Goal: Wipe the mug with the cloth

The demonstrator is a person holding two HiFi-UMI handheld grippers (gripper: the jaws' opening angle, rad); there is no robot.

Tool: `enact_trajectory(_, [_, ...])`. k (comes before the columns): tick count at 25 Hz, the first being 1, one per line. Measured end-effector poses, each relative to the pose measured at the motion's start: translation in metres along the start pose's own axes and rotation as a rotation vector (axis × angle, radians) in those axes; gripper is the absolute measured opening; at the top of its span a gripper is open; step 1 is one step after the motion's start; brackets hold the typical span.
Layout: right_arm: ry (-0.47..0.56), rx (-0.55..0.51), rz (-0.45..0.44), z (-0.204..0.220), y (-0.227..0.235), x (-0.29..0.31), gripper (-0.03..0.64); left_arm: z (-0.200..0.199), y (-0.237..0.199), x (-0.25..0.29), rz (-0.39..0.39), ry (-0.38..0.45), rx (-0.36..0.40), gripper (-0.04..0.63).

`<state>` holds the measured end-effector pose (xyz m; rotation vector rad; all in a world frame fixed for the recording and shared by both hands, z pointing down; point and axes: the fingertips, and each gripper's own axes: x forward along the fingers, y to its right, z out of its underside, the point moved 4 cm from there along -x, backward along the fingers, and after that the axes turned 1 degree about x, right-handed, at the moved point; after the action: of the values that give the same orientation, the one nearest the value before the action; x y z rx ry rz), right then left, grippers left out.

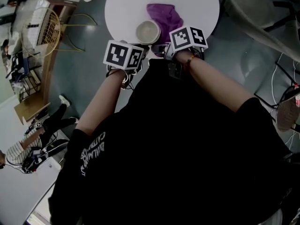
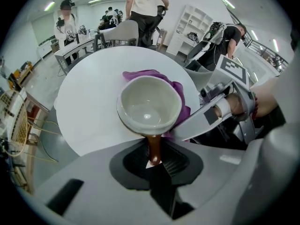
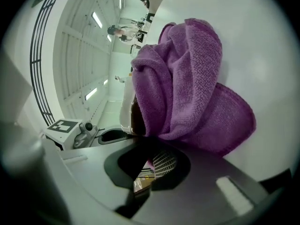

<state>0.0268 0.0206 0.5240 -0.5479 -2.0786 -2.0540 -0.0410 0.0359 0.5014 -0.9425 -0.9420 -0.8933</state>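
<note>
A cream mug [image 1: 148, 32] with a brown outside stands out over the near edge of the round white table [image 1: 122, 8]. My left gripper [image 2: 154, 156] is shut on its brown handle [image 2: 154, 146], and the mug's empty bowl [image 2: 149, 108] faces the camera. The purple cloth [image 1: 164, 15] lies bunched just behind and right of the mug. My right gripper [image 3: 152, 161] is shut on the cloth's near fold [image 3: 187, 93], which presses against the mug's side [image 3: 135, 116]. In the left gripper view, a white finger of the right gripper [image 2: 208, 121] reaches under the cloth [image 2: 180, 90].
A wicker chair [image 1: 47, 27] and wooden furniture [image 1: 33, 102] stand left of the table, and a grey chair [image 1: 253, 13] at the right. A person sits on the floor at lower left [image 1: 33, 146]. Several people stand beyond the table [image 2: 143, 6].
</note>
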Motion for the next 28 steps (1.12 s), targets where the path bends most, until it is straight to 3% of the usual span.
enact_trajectory(10, [0.079,0.239,-0.154,-0.01,0.014,-0.015,-0.003,-0.019,0.009,0.021,-0.077,0.002,0.033,0.052])
enact_trajectory(14, [0.1,0.295,-0.216,-0.008,0.006,-0.012,-0.002,-0.016,0.003,0.015,-0.072,0.004,0.04,0.054])
enact_trajectory(21, [0.079,0.242,-0.226,-0.016,-0.001,-0.026,0.006,-0.015,-0.001,0.011,-0.05,0.006,0.05,0.058])
enact_trajectory(28, [0.127,0.217,-0.214,-0.02,-0.008,-0.035,0.008,-0.006,-0.006,-0.001,-0.042,-0.004,0.109,0.06])
